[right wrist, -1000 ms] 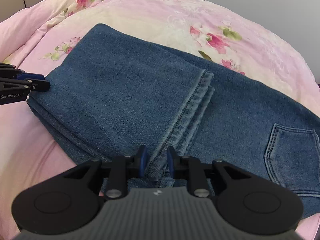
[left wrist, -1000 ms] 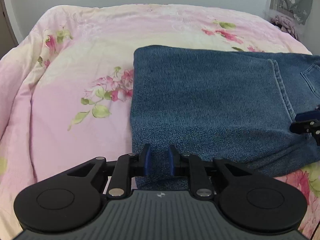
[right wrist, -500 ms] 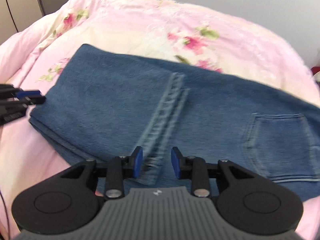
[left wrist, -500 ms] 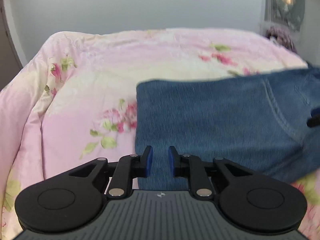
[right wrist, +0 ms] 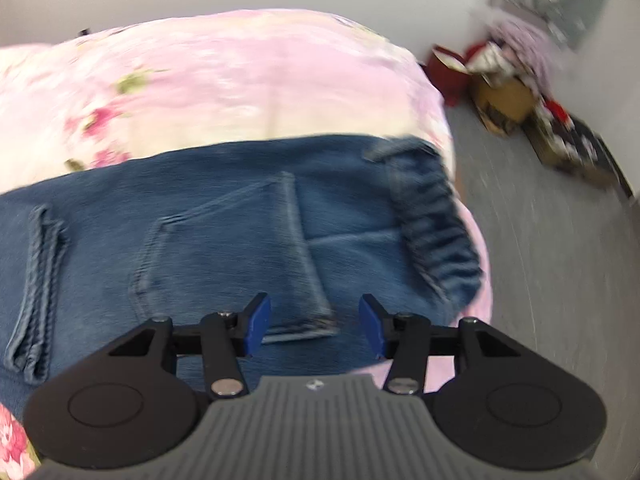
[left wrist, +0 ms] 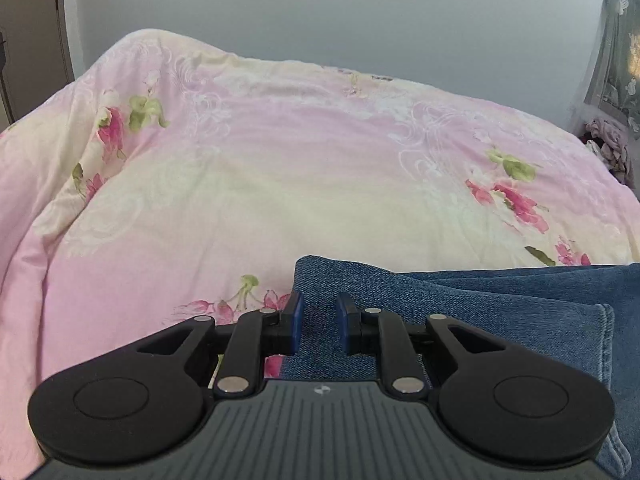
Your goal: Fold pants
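A: Where are the pants?

B: The folded jeans (left wrist: 500, 304) lie on the pink floral bed (left wrist: 280, 184), their right side cut off.

A: And your fingers?

B: Your left gripper (left wrist: 319, 326) fingers stand slightly apart over a denim corner, grip unclear. Your right gripper (right wrist: 315, 326) is opening, empty; that view is blurred.

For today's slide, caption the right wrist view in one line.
Right gripper, fingers opening and empty, above folded blue jeans on a pink floral bedspread.

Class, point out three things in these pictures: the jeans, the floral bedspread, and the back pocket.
jeans (left wrist: 500, 320): left wrist view, folded denim leg.
floral bedspread (left wrist: 260, 200): left wrist view, bare cream middle.
back pocket (right wrist: 224, 256): right wrist view, pocket's centre panel.
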The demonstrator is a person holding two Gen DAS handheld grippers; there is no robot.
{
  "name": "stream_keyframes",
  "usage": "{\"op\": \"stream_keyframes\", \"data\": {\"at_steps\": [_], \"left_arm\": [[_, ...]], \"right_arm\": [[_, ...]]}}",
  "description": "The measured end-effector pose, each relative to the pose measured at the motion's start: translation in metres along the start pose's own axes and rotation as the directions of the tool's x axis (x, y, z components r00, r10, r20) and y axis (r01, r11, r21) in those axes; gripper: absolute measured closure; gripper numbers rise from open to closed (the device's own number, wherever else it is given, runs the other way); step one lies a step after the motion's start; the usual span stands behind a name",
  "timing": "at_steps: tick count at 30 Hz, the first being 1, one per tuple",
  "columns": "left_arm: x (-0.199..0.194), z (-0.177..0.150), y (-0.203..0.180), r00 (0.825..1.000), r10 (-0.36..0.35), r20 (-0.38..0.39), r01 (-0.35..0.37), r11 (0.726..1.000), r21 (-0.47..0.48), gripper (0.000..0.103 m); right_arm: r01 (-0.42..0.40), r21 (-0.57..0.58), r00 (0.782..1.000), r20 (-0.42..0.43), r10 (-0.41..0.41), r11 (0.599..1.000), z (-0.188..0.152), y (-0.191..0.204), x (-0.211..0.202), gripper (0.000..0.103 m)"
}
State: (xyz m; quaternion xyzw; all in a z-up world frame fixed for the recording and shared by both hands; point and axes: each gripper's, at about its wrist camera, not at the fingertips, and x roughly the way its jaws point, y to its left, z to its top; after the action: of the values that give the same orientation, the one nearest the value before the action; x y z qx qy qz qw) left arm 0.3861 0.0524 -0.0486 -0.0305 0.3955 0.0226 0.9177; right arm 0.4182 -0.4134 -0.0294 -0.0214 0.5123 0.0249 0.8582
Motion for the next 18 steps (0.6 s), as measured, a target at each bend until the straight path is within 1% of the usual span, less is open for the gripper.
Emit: {"op": "stream_keyframes", "data": {"at_steps": [1,2,3,4,6,8,9,10,11,12,14,15,17,18], "left_arm": [[0.010,-0.001,-0.002,1.000,0.015,-0.024,-0.015,1.000,0.003,0.082],[0.019,-0.001,-0.004,0.999,0.025,-0.047,-0.025,1.000,0.010,0.082],[0.028,-0.003,-0.006,0.997,0.034,-0.073,-0.033,0.999,0.022,0.082],[0.034,-0.006,-0.008,0.995,0.042,-0.088,-0.039,0.999,0.036,0.082],[0.037,-0.009,-0.008,0.995,0.047,-0.093,-0.043,0.998,0.044,0.082],[0.031,-0.007,-0.006,0.995,0.046,-0.087,-0.043,0.999,0.026,0.082],[0.024,-0.006,-0.007,0.996,0.051,-0.067,-0.049,0.998,0.026,0.082],[0.016,-0.008,-0.009,0.997,0.060,-0.043,-0.059,0.998,0.031,0.082],[0.006,-0.008,-0.012,0.997,0.073,-0.016,-0.073,0.997,0.038,0.082],[-0.003,-0.010,-0.016,0.997,0.072,0.005,-0.073,0.997,0.041,0.082],[-0.021,-0.015,-0.024,0.999,0.020,0.030,-0.021,0.999,0.034,0.082],[-0.028,-0.017,-0.031,0.999,-0.015,0.029,0.014,0.999,0.034,0.082],[-0.040,-0.023,-0.047,0.996,-0.092,0.009,0.091,0.994,0.052,0.082],[-0.046,-0.027,-0.058,0.991,-0.136,-0.006,0.136,0.988,0.072,0.082]], "right_arm": [[-0.001,-0.008,1.000,0.004,0.002,1.000,-0.001,-0.002,-0.001,0.056],[0.008,-0.026,1.000,0.006,-0.008,1.000,-0.001,-0.002,-0.001,0.052],[0.015,-0.048,1.000,0.005,-0.014,0.999,-0.002,0.000,-0.001,0.045],[0.012,-0.064,1.000,0.003,-0.012,0.998,-0.004,0.002,-0.001,0.043],[0.010,-0.073,1.000,-0.002,-0.010,0.997,-0.006,0.002,-0.003,0.043],[0.000,-0.057,1.000,0.003,0.000,0.998,-0.008,-0.002,-0.005,0.043],[0.000,-0.039,1.000,0.006,0.000,0.999,-0.010,-0.004,-0.010,0.042],[0.004,-0.015,1.000,0.008,-0.004,1.000,-0.012,-0.009,-0.014,0.037],[0.006,0.014,1.000,0.009,-0.007,1.000,-0.013,-0.015,-0.016,0.030],[0.001,0.050,1.000,0.009,-0.002,0.999,-0.014,-0.024,-0.017,0.026],[-0.012,0.146,1.000,0.000,0.013,0.989,-0.016,-0.040,-0.018,0.025],[-0.023,0.201,1.000,-0.012,0.026,0.979,-0.017,-0.048,-0.016,0.025],[-0.055,0.309,0.996,-0.047,0.073,0.949,-0.019,-0.061,-0.011,0.025],[-0.072,0.354,0.993,-0.059,0.099,0.933,-0.020,-0.066,-0.008,0.025]]}}
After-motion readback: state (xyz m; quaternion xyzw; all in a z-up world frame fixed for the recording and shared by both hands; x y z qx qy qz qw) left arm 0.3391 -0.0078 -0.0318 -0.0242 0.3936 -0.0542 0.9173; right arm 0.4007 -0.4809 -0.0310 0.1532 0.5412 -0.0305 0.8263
